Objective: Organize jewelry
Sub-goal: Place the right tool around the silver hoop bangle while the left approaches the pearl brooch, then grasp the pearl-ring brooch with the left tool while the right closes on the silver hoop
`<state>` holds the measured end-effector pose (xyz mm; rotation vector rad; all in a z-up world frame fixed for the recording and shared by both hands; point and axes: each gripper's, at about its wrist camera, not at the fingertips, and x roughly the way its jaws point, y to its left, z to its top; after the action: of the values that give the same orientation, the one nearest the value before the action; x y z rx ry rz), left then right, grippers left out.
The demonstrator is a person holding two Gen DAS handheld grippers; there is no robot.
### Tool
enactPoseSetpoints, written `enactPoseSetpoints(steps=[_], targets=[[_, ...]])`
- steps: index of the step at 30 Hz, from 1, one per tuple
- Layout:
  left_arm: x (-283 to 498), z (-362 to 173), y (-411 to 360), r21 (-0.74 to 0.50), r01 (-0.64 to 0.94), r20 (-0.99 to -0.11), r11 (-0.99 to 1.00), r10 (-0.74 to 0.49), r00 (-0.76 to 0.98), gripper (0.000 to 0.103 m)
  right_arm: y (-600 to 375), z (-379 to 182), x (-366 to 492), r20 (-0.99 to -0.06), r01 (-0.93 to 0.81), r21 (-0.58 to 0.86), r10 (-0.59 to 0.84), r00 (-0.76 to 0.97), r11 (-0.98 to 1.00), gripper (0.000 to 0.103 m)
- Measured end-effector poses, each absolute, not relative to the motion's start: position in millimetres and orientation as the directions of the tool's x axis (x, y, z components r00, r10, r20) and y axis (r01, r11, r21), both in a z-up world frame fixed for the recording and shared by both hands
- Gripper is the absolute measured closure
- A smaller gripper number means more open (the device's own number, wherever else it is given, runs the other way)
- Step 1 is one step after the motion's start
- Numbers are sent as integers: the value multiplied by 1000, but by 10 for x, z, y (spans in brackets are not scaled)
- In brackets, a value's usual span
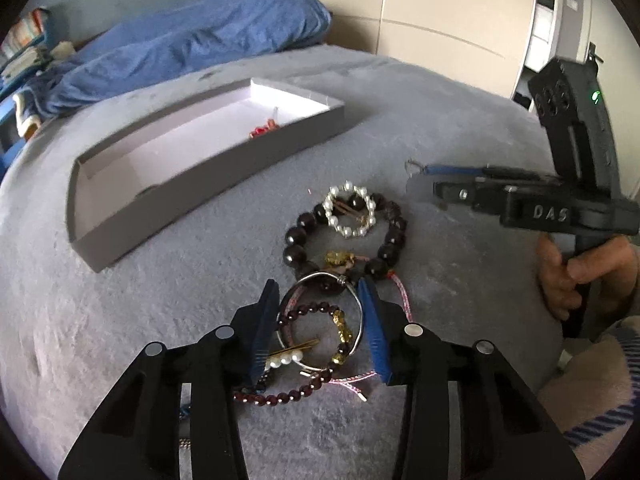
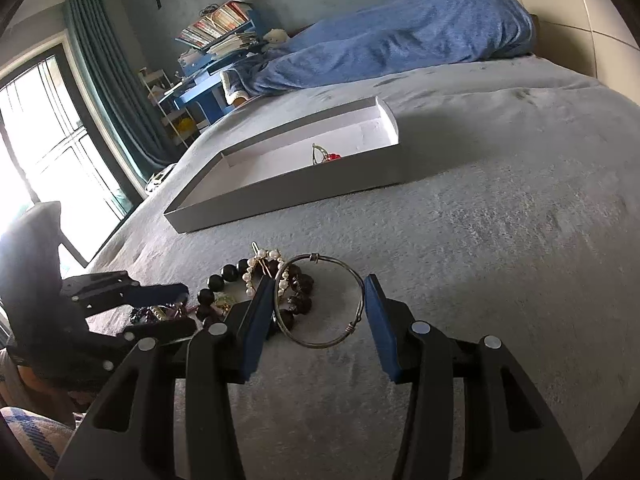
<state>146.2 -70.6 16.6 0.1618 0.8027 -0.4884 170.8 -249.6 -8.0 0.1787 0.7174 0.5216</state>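
On the grey bedspread (image 1: 120, 320) lies a small heap of jewelry. My left gripper (image 1: 320, 284) is shut on a silver bangle (image 1: 360, 312) that rests over a garnet bead bracelet (image 1: 308, 307) with a gold charm. Beyond it lie a dark bead bracelet (image 1: 294, 236) and a pearl ring clip (image 1: 350, 210). My right gripper (image 2: 319, 280) is shut on a second silver bangle (image 2: 320, 344), just right of the dark beads (image 2: 216, 282). The left gripper (image 2: 186, 307) shows at the left there. A shallow grey box (image 1: 200, 184) (image 2: 300, 192) holds a red piece (image 2: 332, 157).
A blue blanket (image 2: 400, 40) is bunched along the far side of the bed. A window and a cluttered blue shelf (image 2: 216, 32) stand beyond the bed's left edge. A person's hand (image 1: 560, 280) holds the right gripper's handle. A pale wardrobe (image 1: 440, 8) is behind.
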Motion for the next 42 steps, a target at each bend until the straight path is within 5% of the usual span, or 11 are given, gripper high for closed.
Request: enactPoseSetpoints(steps=[4, 5, 9, 13, 20, 42], targets=[[1416, 318, -588, -67, 444, -670, 893, -370, 643, 65, -2513, -84, 1704, -576, -389, 338, 515, 635, 857, 57], [1412, 367, -557, -71, 434, -657, 898, -370, 658, 80, -2515, -86, 1706, -576, -389, 339, 516, 634, 856, 57], [1411, 565, -457, -84, 410, -608, 908, -373, 701, 93, -2511, -87, 1701, -577, -391, 335, 515, 634, 857, 57], [1447, 653, -399, -71, 396, -614, 916, -353, 706, 93, -2511, -90, 1702, -577, -389, 337, 515, 634, 857, 57], [1389, 508, -438, -44, 409, -651, 911, -337, 680, 50, -2506, -95, 1705, -580, -392, 334, 515, 631, 857, 57], [2031, 169, -1207, 26, 494, -758, 869, -305, 577, 49, -2577, -78, 1693, -552, -361, 362, 510, 660, 859, 57]])
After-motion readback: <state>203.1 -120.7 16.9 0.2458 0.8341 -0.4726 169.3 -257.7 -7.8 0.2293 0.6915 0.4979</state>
